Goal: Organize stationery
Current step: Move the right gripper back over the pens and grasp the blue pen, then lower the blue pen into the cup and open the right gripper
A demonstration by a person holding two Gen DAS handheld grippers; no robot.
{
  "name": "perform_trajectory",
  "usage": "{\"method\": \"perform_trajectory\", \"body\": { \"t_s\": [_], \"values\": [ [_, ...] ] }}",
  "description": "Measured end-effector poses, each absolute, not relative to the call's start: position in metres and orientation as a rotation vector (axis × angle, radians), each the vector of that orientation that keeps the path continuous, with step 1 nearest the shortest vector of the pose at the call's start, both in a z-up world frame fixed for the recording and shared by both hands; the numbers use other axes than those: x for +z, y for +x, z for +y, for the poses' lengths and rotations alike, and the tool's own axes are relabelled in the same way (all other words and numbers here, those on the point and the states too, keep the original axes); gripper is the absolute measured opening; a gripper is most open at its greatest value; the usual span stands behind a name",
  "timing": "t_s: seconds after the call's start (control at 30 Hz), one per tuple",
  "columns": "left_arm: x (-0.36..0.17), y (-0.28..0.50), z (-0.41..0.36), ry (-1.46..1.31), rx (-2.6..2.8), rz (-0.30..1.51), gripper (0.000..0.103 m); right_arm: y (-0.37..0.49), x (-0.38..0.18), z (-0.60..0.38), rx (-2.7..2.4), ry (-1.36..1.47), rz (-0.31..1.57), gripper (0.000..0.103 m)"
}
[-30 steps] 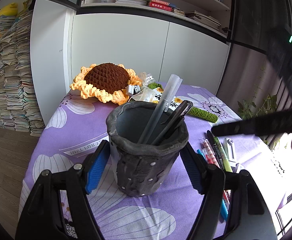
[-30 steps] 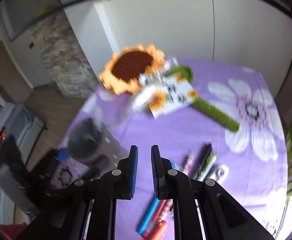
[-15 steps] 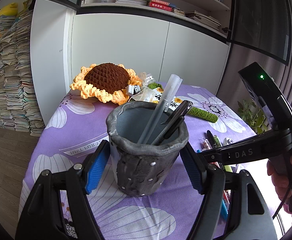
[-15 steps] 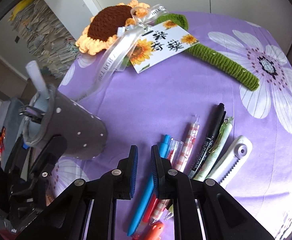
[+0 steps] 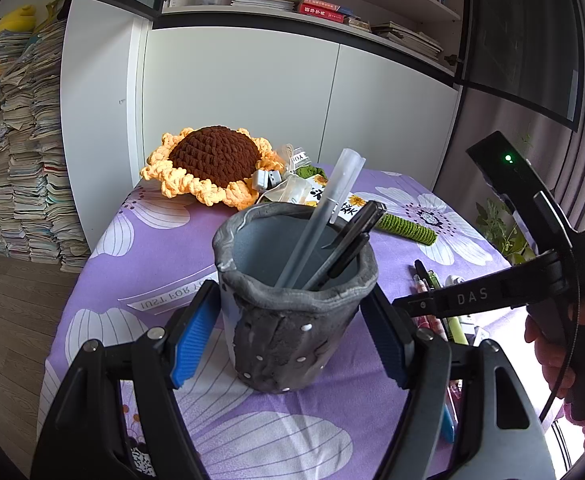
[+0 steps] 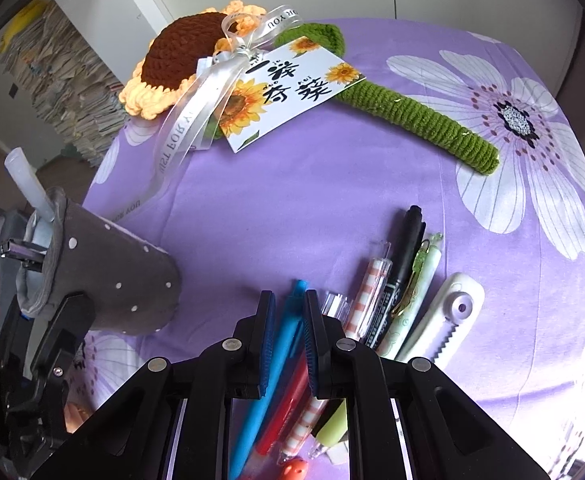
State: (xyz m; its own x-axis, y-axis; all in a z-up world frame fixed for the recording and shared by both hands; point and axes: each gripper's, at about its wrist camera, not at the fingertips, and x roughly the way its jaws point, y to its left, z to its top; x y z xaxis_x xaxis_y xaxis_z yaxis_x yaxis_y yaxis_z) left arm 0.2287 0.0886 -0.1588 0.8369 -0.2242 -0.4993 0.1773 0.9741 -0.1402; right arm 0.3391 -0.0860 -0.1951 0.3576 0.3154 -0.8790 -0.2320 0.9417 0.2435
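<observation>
1. my left gripper has wide jaws flanking the grey pen holder on the tabletop, touching or not i cannot tell
2. my right gripper has narrow jaws astride the blue pen, not yet gripped; next, i judge, close and lift
3. only the right view shows the loose pens fully; the left shows the holder's contents

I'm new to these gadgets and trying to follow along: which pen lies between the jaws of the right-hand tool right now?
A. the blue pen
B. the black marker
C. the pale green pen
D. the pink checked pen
A: in the right wrist view the blue pen runs up between the jaws of the right gripper, while the other pens lie off to its right.
</observation>
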Motion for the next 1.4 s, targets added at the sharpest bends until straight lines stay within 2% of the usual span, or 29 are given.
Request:
{"method": "perform_trajectory", "body": {
  "t_s": [0.1,0.17,0.23,0.3,0.77,0.93,1.07,1.17,1.33,1.4],
  "values": [
    [-0.159,0.229,0.089,-0.090,-0.213,0.537,0.071,0.342,-0.196,-0.085,0.342,0.077,1.156,0.014],
    [-0.158,0.227,0.089,-0.095,-0.215,0.529,0.071,0.344,-0.197,-0.082,0.352,0.076,1.166,0.025],
    [-0.157,0.225,0.090,-0.102,-0.221,0.515,0.071,0.345,-0.196,-0.080,0.363,0.078,1.165,0.031],
    [-0.156,0.224,0.090,-0.106,-0.226,0.506,0.071,0.344,-0.196,-0.075,0.366,0.065,1.162,0.033],
    [-0.157,0.227,0.091,-0.100,-0.230,0.520,0.072,0.345,-0.197,-0.073,0.371,0.050,1.142,0.033],
    [-0.152,0.218,0.090,-0.090,-0.236,0.467,0.081,0.346,-0.197,-0.077,0.372,0.078,1.147,0.033],
    [-0.151,0.216,0.087,-0.073,-0.243,0.453,0.080,0.345,-0.194,-0.078,0.361,0.072,1.144,0.033],
    [-0.152,0.220,0.091,-0.095,-0.239,0.471,0.073,0.344,-0.193,-0.077,0.346,0.056,1.140,0.033],
    [-0.152,0.219,0.092,-0.102,-0.243,0.468,0.073,0.344,-0.196,-0.068,0.346,0.006,1.143,0.033],
    [-0.152,0.219,0.092,-0.101,-0.244,0.469,0.073,0.342,-0.195,-0.065,0.354,-0.015,1.134,0.016]
  ]
}}
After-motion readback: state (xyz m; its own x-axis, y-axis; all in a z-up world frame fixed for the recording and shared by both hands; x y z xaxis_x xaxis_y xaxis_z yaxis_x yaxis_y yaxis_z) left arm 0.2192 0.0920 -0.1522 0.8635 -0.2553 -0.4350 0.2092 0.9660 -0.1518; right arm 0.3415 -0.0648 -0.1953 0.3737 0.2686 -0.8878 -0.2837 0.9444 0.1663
